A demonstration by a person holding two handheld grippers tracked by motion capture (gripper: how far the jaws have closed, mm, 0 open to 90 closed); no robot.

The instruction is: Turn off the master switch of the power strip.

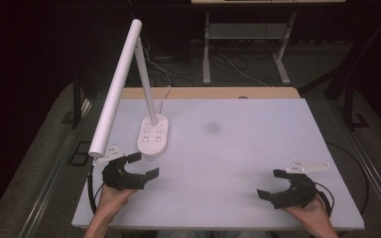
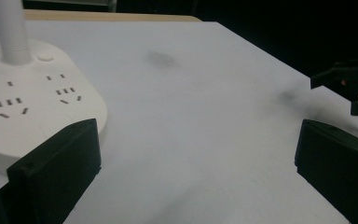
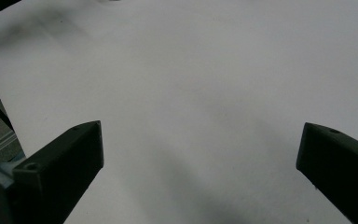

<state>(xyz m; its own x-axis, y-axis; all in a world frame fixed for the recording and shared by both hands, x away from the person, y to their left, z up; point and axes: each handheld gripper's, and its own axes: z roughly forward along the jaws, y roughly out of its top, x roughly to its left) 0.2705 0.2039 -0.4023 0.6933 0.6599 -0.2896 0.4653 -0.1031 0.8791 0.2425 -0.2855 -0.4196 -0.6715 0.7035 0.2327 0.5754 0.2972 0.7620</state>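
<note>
A white desk lamp stands on the left of the white table (image 1: 248, 144). Its oval base (image 1: 153, 135) carries several socket slots, and its long tube head (image 1: 115, 89) slants toward the front left. My left gripper (image 1: 146, 164) is open just in front of that base, with nothing between its jaws. In the left gripper view the base (image 2: 37, 98) lies just beyond the left jaw of my left gripper (image 2: 198, 135). My right gripper (image 1: 269, 183) is open near the front right of the table, over bare surface (image 3: 200, 140).
A faint dark smudge (image 1: 212, 128) marks the table's middle. A wooden strip (image 1: 208, 92) runs along the far edge. Beyond it stand desk legs (image 1: 206, 49) and cables on the floor. The lamp's head overhangs my left gripper.
</note>
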